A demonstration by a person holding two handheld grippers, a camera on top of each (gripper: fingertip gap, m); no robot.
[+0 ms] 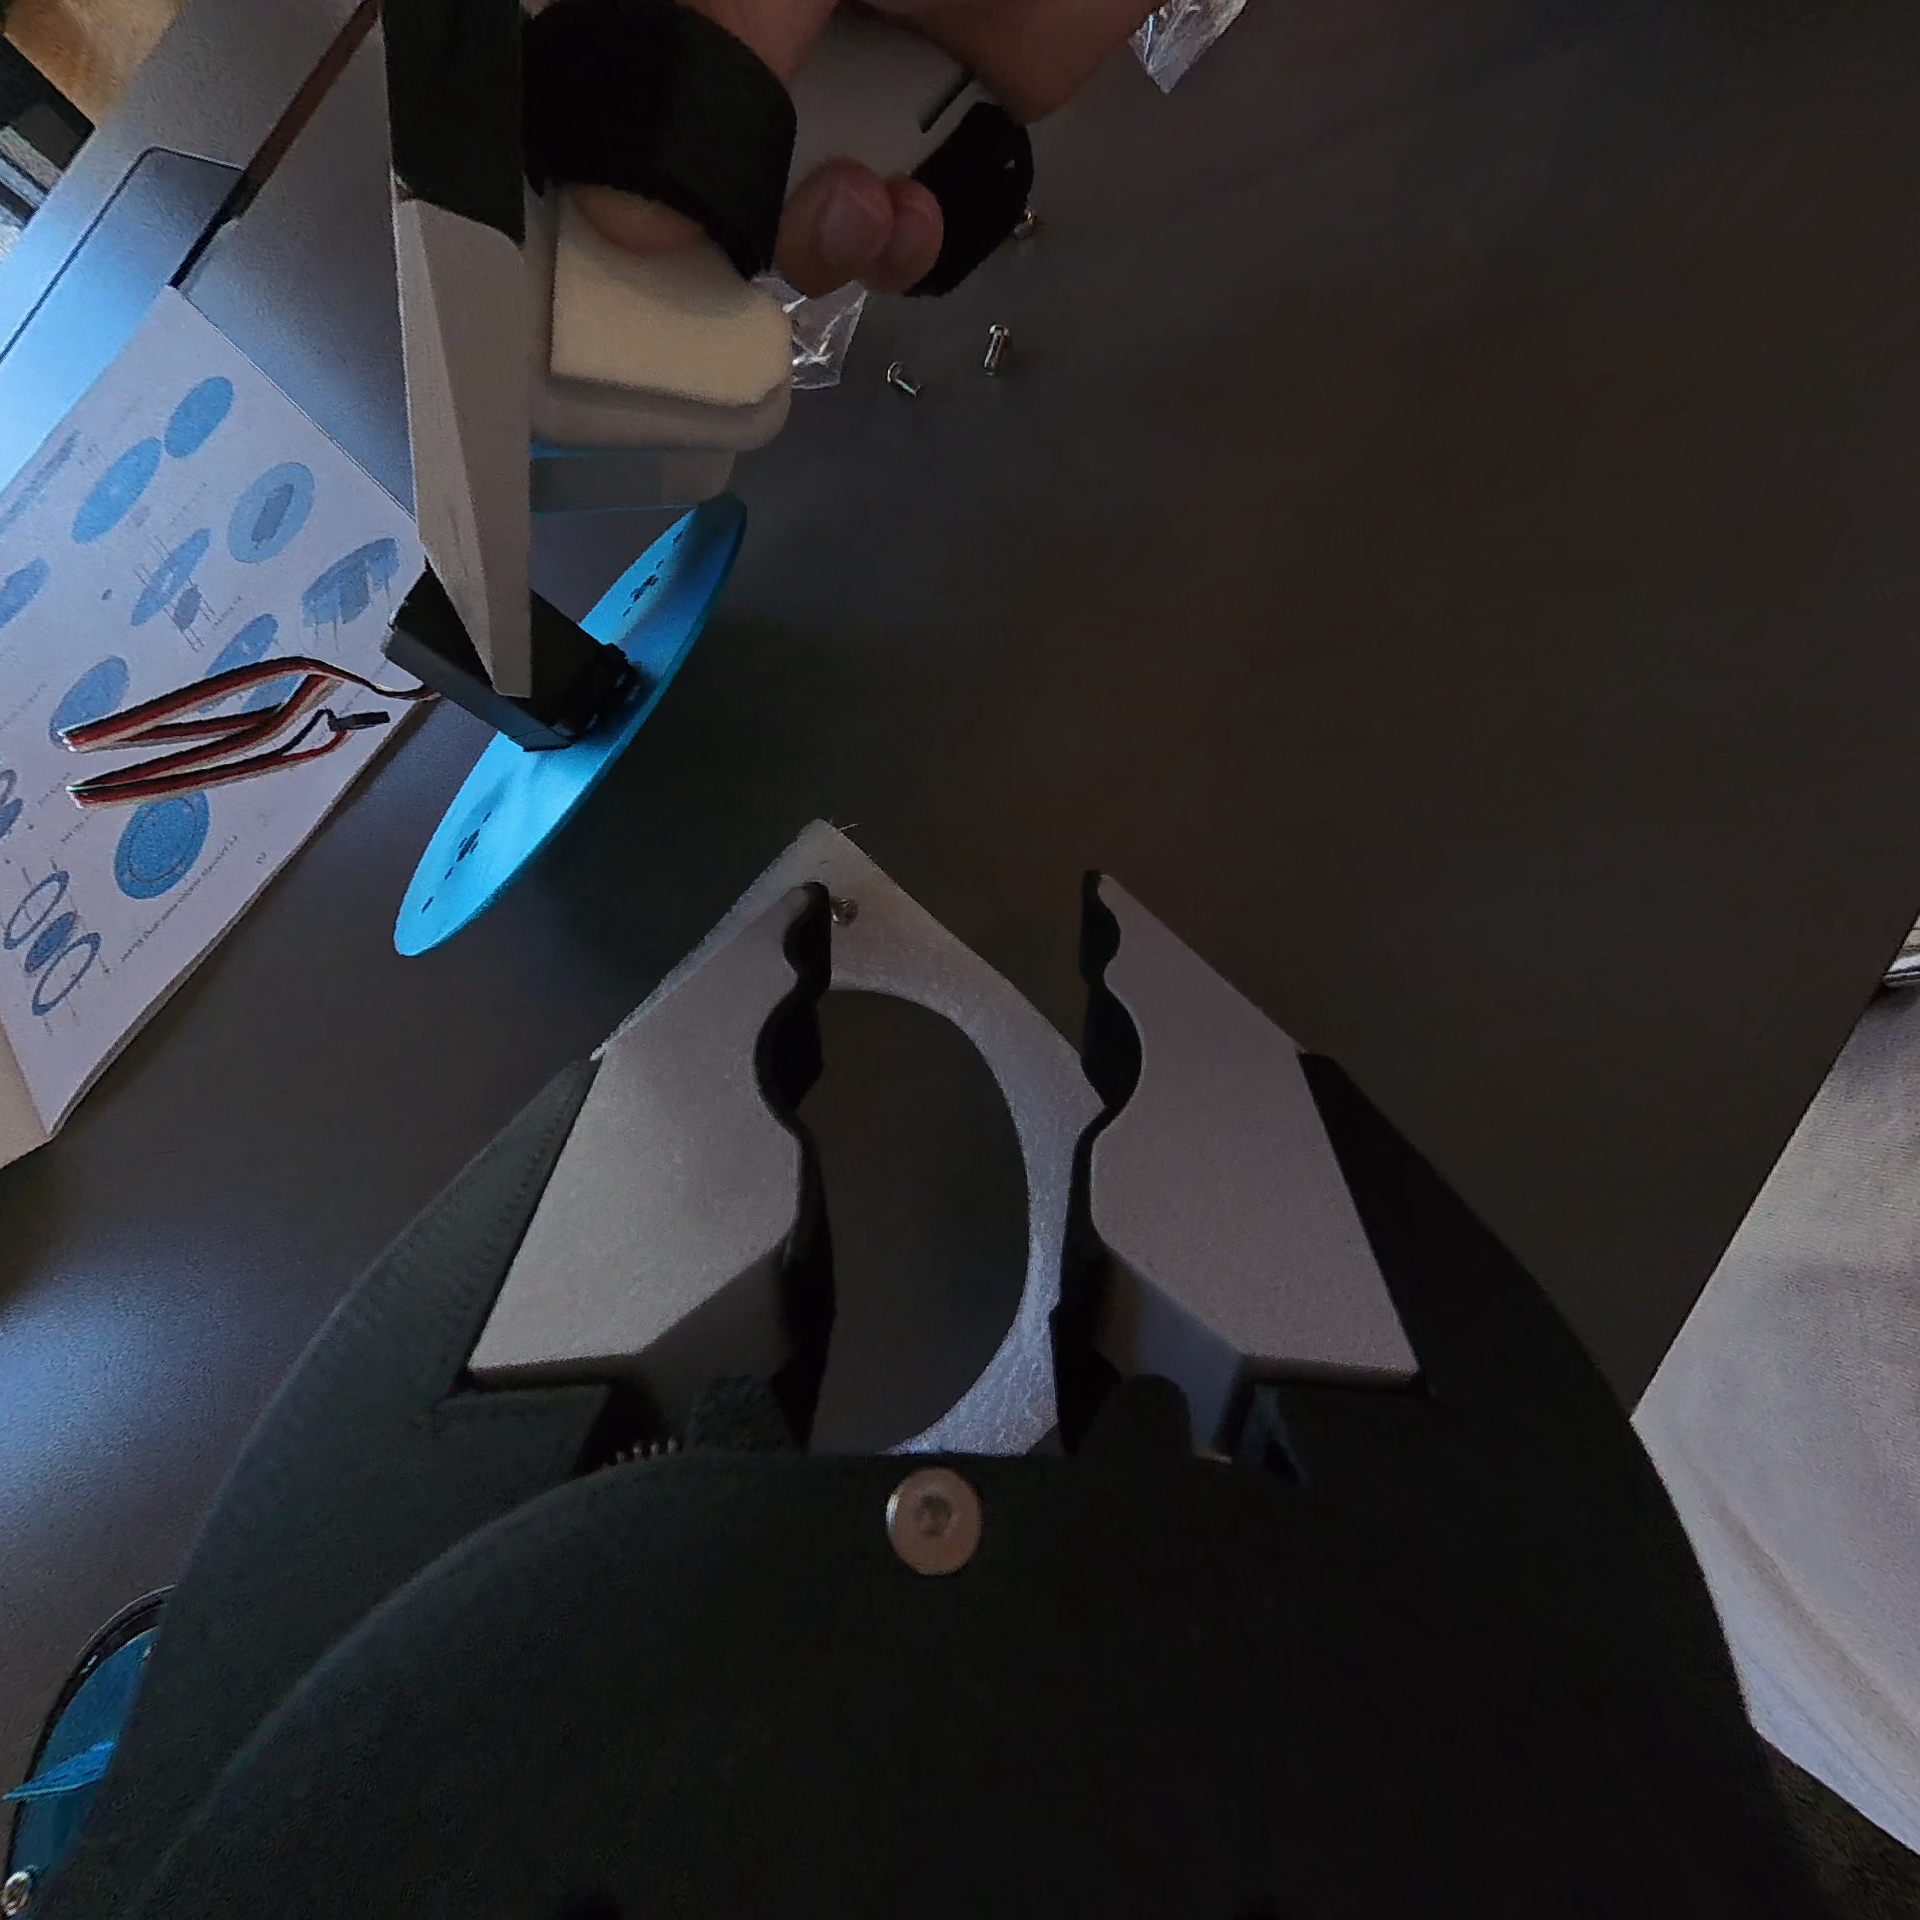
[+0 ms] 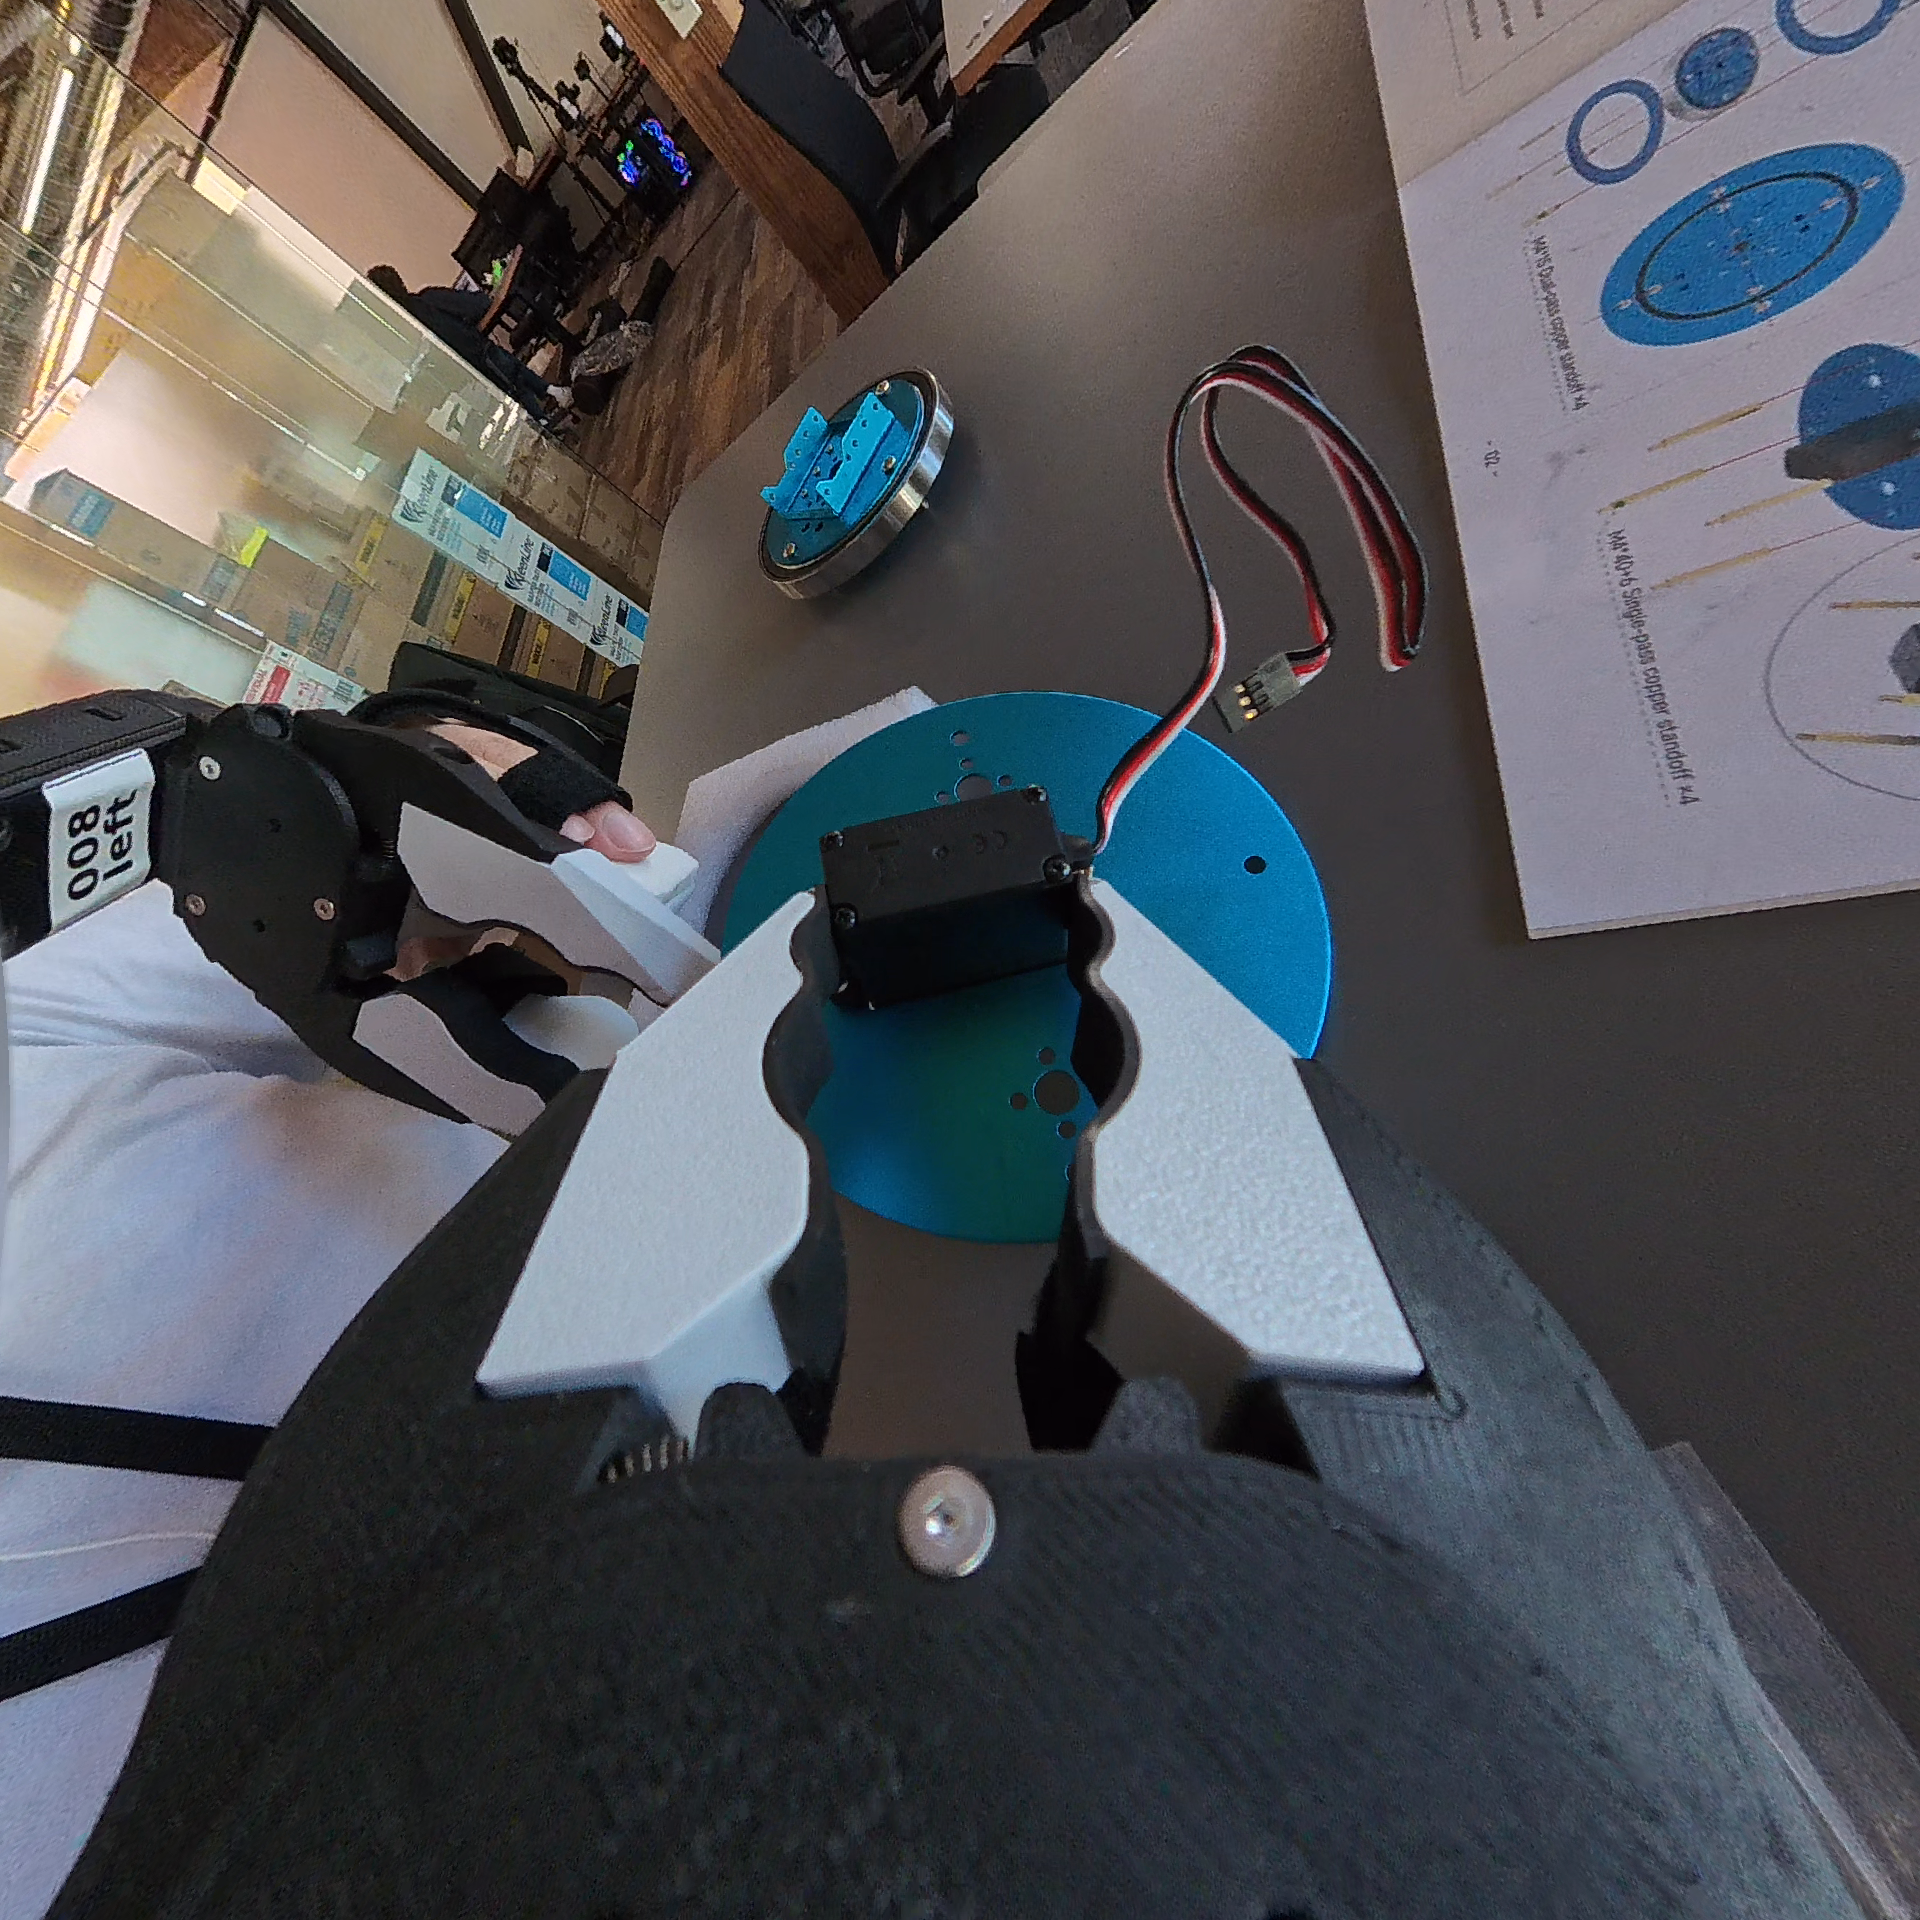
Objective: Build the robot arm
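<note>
My right gripper (image 2: 951, 914) is shut on a black servo (image 2: 935, 868) and holds it against the flat blue disc (image 2: 1205, 894) on the dark table. The servo's red, white and black cable (image 2: 1351, 520) trails to the right. In the left wrist view the servo (image 1: 561, 686) sits on the blue disc (image 1: 582, 769) under a white finger (image 1: 457, 468) of the right gripper. My left gripper (image 1: 956, 894) is open above a white foam piece (image 1: 914, 951) with a round cutout. A small screw (image 1: 847, 909) lies on the foam by the left fingertip.
A printed instruction sheet (image 2: 1662, 520) lies to the right of the disc. A round bearing with a blue bracket (image 2: 852, 488) stands farther back. Loose screws (image 1: 995, 348) and a clear plastic bag (image 1: 821, 332) lie beyond the disc. White fabric (image 1: 1818, 1351) lies past the table edge.
</note>
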